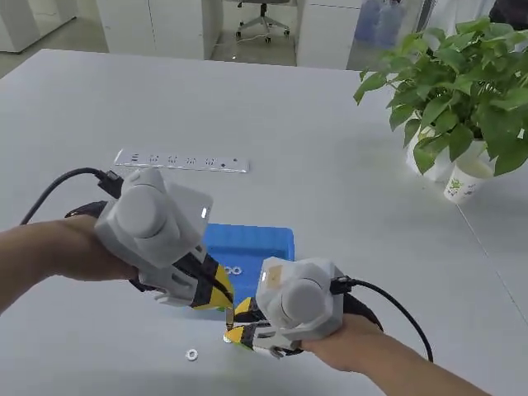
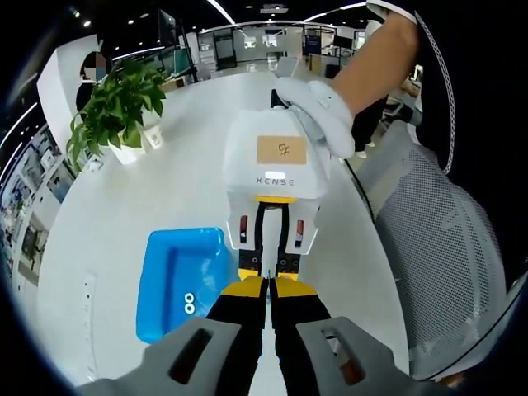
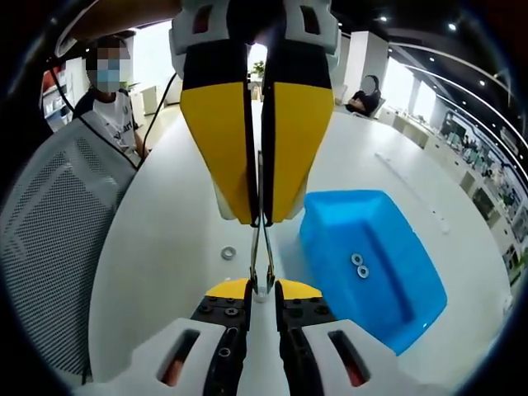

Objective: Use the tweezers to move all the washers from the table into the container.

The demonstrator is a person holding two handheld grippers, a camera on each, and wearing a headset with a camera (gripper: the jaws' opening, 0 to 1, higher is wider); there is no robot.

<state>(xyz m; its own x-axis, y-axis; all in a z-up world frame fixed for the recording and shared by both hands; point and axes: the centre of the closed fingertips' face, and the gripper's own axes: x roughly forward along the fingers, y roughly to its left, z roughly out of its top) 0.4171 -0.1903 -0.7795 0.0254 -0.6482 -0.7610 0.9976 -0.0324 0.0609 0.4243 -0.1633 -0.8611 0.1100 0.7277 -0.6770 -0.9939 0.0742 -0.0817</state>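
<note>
A blue container (image 1: pixel 262 242) sits on the white table (image 1: pixel 330 165) with two washers (image 1: pixel 233 270) inside it. Another washer (image 1: pixel 191 355) lies loose on the table near the front edge. My left gripper (image 1: pixel 223 299) and right gripper (image 1: pixel 237 328) meet tip to tip just in front of the container. Thin metal tweezers (image 3: pixel 261 247) run between them. My left gripper (image 2: pixel 268 285) is shut on one end and my right gripper (image 3: pixel 262 290) is shut on the other. A loose washer (image 3: pixel 228 252) lies just beside the tweezers. The container (image 3: pixel 371 264) and its washers (image 3: pixel 359 265) are to the right.
A white power strip (image 1: pixel 181 161) lies beyond the container. A potted plant (image 1: pixel 462 91) stands at the table's far right. A mesh office chair (image 2: pixel 445 247) is beside the table, and a person (image 3: pixel 107 91) sits behind it.
</note>
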